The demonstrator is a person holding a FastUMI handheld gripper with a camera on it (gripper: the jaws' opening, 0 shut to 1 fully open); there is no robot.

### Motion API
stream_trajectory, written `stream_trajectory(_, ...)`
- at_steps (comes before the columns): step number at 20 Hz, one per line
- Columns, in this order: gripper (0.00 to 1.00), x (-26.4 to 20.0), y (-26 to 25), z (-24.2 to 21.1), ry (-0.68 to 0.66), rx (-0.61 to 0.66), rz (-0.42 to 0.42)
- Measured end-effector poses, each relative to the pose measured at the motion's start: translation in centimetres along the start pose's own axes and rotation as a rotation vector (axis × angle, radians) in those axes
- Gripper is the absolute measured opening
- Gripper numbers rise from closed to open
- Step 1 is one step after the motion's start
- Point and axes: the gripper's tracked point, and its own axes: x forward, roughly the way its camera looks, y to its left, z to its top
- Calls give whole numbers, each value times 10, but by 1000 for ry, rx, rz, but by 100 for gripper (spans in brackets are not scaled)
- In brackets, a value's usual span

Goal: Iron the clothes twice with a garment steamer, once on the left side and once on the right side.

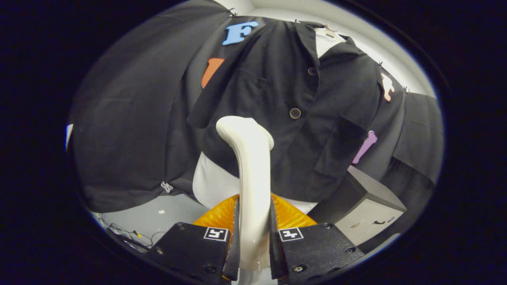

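A black buttoned jacket (pixel 293 130) hangs over a white mannequin torso (pixel 212 184) straight ahead of me. My gripper (pixel 253 237) is shut on the cream handle of the garment steamer (pixel 251 170), which rises between the fingers. The steamer's rounded head reaches the jacket's lower front, left of the button row; whether it touches the cloth I cannot tell. The jacket has a patch pocket (pixel 340 146) right of the buttons. A white shirt (pixel 326 39) shows at the collar.
A grey box (pixel 368 209) stands low on the right, beside the jacket's hem. Cables (pixel 126 233) lie on the pale floor at lower left. An orange ribbed part (pixel 220 215) sits just behind the fingers.
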Motion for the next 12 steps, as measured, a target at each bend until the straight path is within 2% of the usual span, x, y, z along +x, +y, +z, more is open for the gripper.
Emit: stream_trajectory(12,33,-6,5,-39,106,-6,20)
